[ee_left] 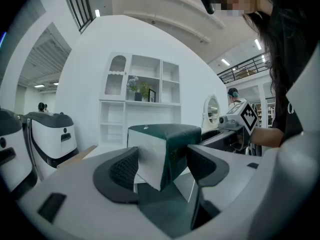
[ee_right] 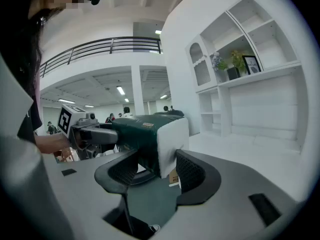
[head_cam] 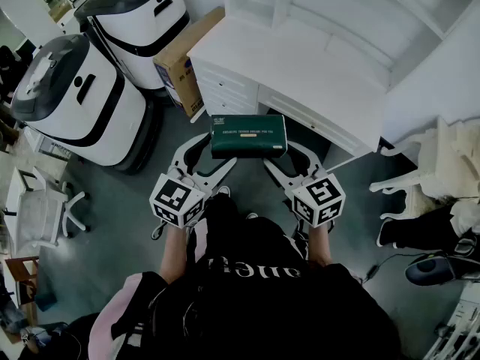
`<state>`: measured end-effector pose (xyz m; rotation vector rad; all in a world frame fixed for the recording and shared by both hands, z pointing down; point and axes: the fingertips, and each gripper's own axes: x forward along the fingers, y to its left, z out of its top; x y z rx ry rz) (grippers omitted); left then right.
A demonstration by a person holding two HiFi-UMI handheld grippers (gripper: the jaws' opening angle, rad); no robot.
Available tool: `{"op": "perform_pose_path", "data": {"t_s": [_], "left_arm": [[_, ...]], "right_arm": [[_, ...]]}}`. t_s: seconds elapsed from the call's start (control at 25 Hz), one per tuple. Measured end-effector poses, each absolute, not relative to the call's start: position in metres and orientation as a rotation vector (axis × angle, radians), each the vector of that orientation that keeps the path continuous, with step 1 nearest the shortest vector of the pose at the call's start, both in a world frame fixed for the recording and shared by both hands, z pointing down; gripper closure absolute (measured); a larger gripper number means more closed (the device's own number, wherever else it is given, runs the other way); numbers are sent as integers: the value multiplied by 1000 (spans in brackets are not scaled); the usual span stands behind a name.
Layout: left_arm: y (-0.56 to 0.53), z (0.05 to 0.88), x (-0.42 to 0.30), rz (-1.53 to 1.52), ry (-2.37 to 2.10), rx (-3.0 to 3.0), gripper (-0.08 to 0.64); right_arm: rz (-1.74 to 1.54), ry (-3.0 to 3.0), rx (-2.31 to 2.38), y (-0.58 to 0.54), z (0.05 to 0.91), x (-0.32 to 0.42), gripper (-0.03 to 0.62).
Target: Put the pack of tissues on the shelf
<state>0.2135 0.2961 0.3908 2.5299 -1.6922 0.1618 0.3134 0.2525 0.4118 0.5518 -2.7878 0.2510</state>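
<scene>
The pack of tissues (head_cam: 248, 136) hangs in the air just in front of the white tabletop (head_cam: 300, 73), below the shelf (head_cam: 330, 10). The left tool (head_cam: 216, 151) clamps its left end and the right tool (head_cam: 281, 156) its right end, both with jaws spread wide.

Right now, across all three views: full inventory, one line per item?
pack of tissues: one, dark green with white ends, in the air in front of the desk
desk: one, white, ahead, with a white shelf unit on top
plants: two, small, upper shelf, beside a dark picture frame
machines: two, white and black, on the floor left of the desk
cardboard box: one, brown, between machines and desk
office chair: one, white, far left
side chair: one, white, right
left gripper: grey, clamped on the pack's left end
right gripper: grey, clamped on its right end
</scene>
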Motion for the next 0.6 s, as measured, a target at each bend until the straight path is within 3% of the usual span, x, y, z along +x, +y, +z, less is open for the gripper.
{"op": "perform_pose_path", "data": {"t_s": [0.6], "left_arm": [[299,392,218,197,-1701,2514,244]], "right_arm": [[272,-2790,543,255,415,317,327]]}}
